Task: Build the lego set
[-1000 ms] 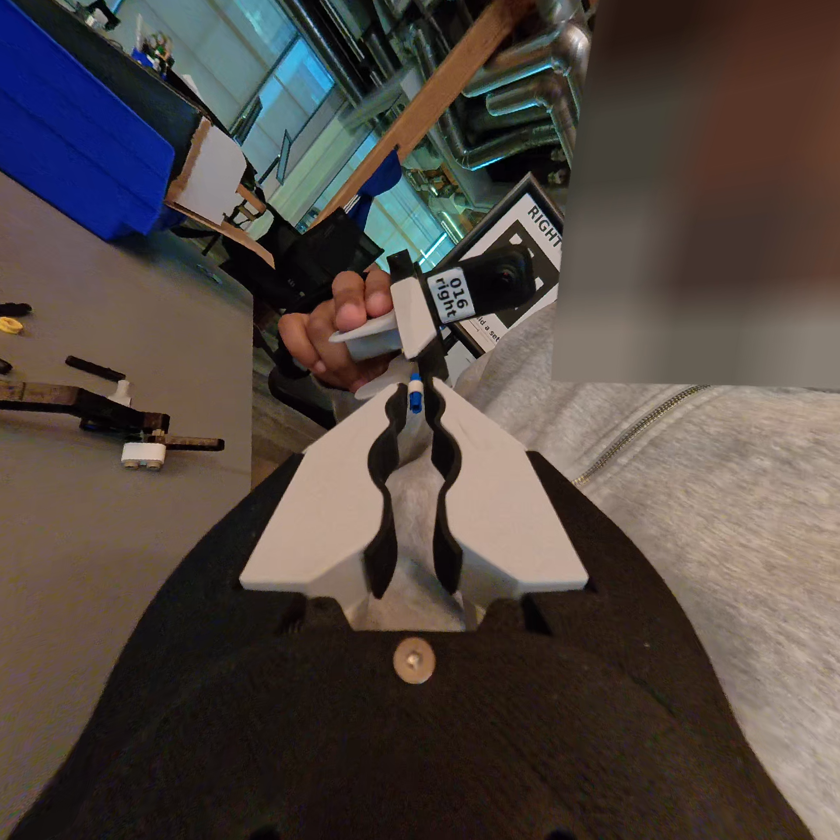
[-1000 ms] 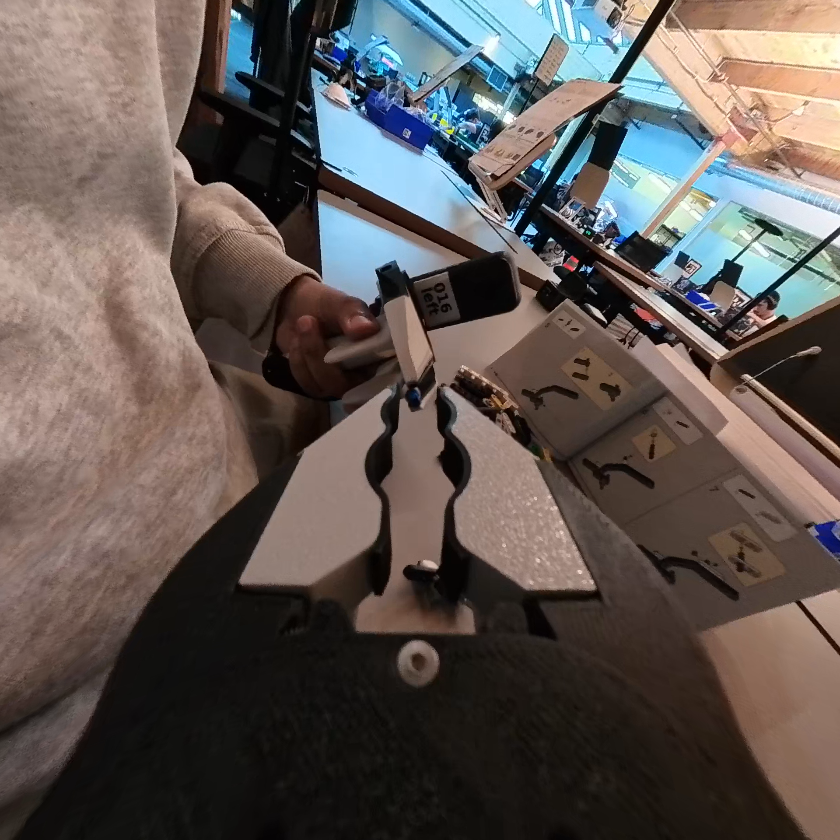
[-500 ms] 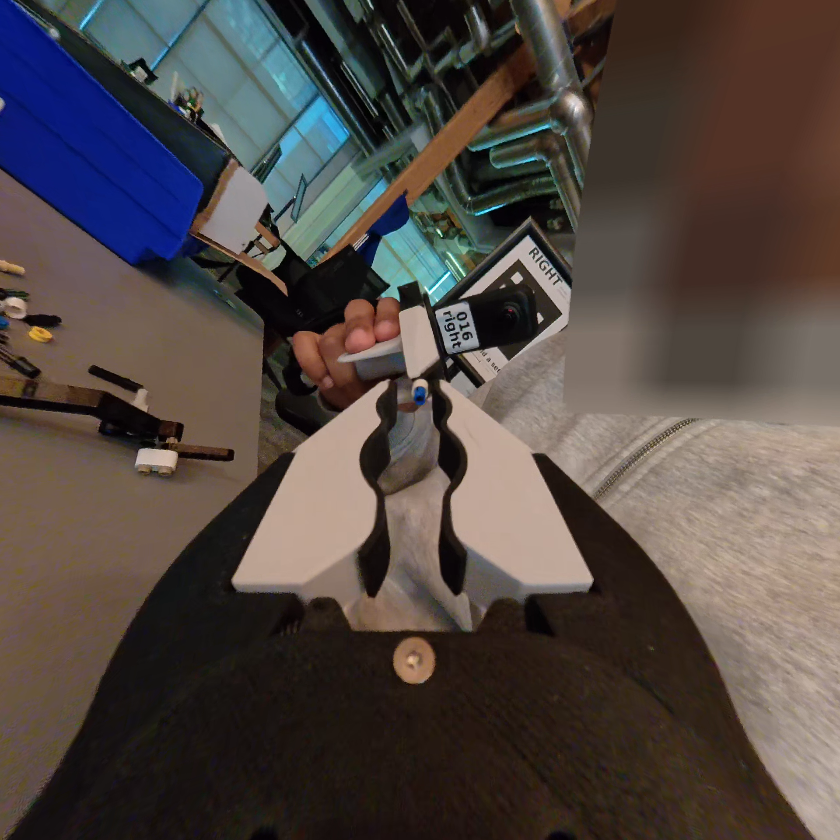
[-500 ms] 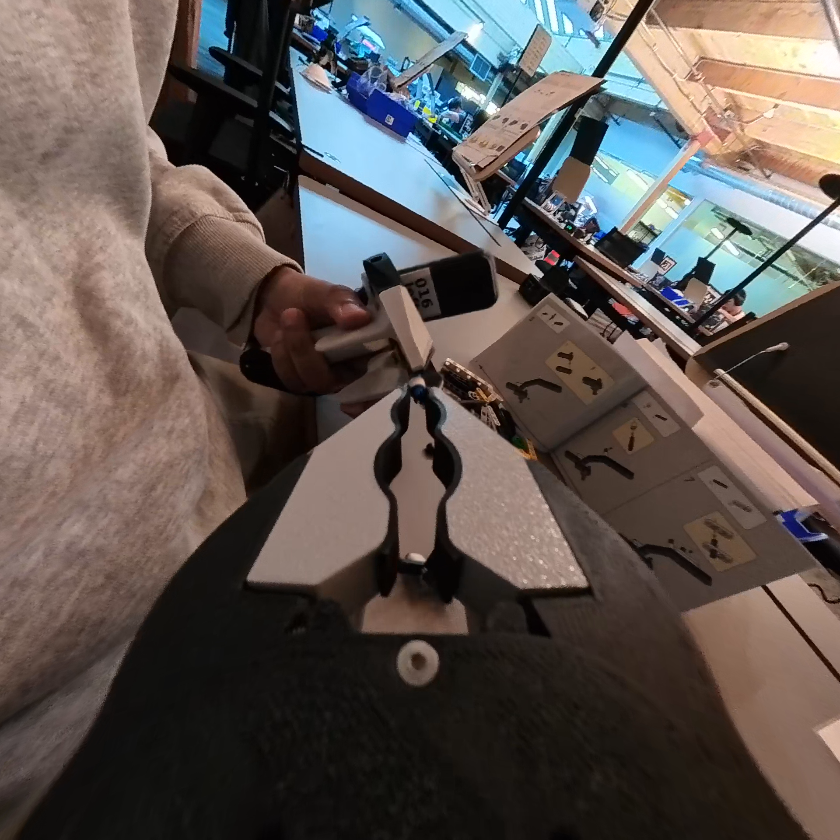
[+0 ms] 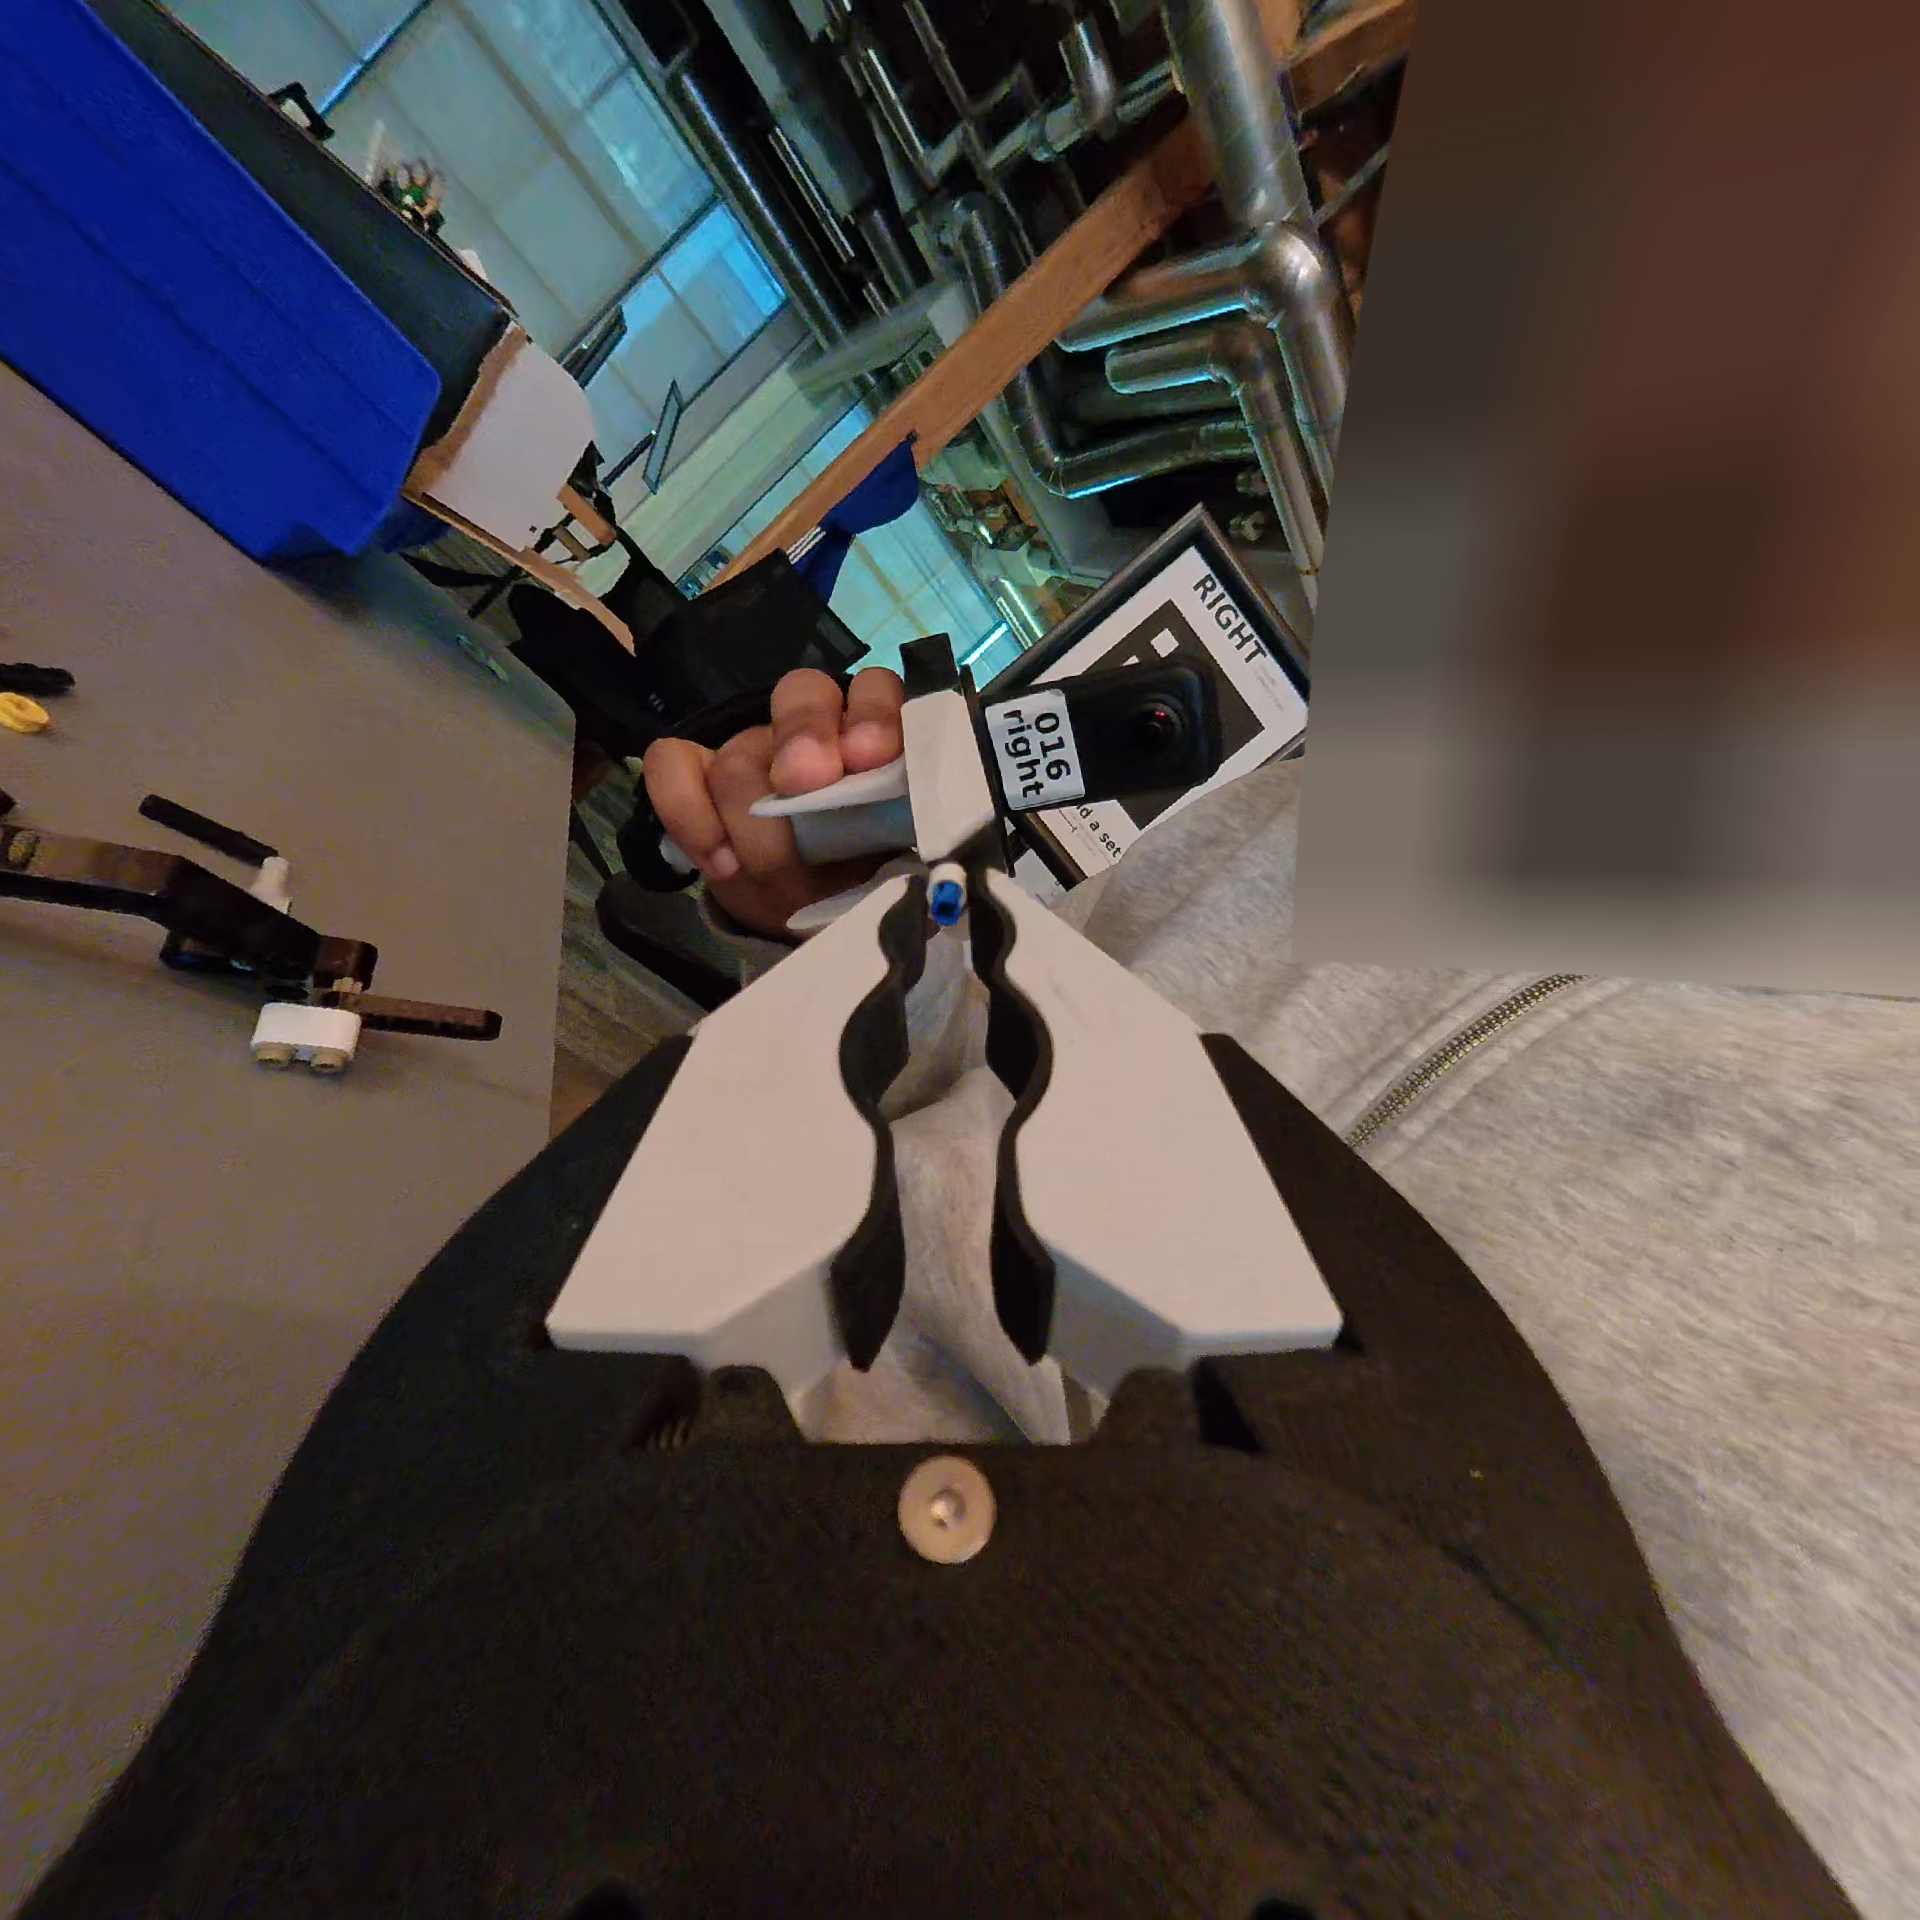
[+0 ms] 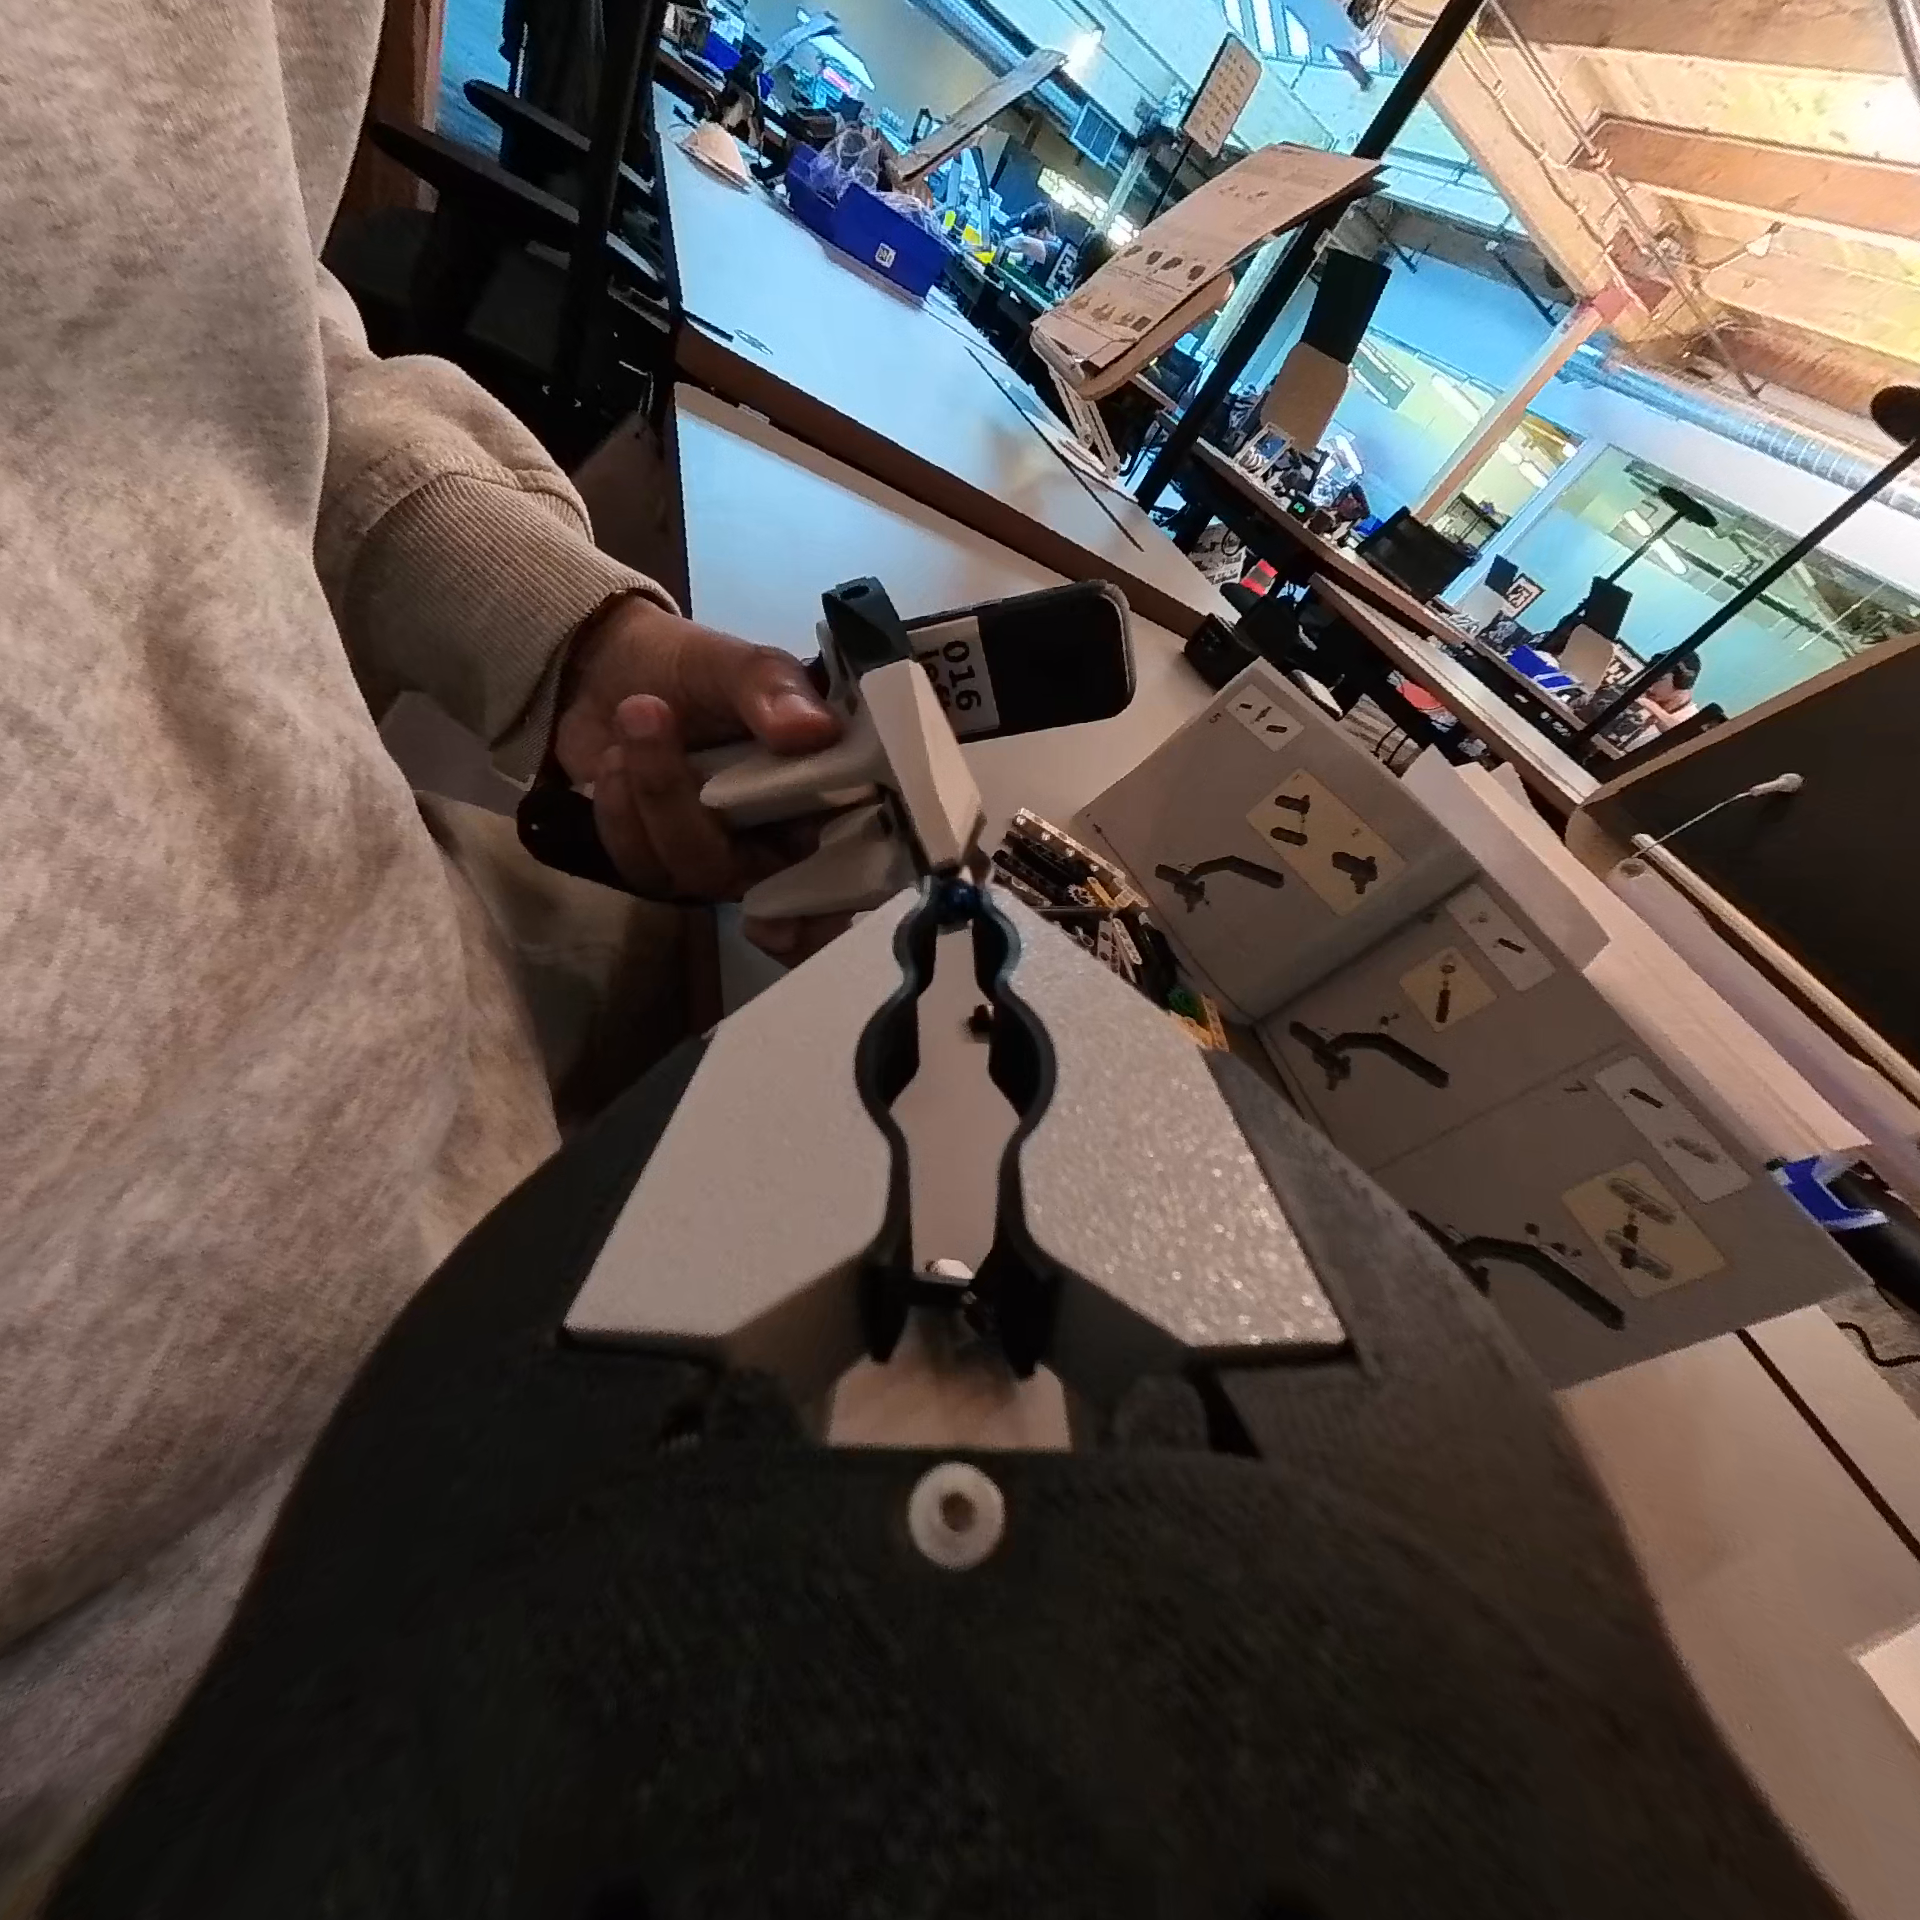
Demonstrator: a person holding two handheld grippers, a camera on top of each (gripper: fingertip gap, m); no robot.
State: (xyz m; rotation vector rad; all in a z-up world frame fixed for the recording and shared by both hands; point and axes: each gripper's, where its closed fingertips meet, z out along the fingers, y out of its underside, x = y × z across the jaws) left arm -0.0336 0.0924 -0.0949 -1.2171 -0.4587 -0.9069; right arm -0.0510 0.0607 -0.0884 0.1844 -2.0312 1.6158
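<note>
The left gripper (image 5: pixel 948 902) and right gripper (image 6: pixel 954 902) are meeting tip to tip, both jaws pinching the blue pin (image 5: pixel 943 902) between them; the handover needs one grip releasing only after alignment.

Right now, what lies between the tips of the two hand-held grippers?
A small blue pin, pinched at the tips of the left hand-held gripper and the right hand-held gripper. Nothing else lies there; both wrist views show it.
</note>
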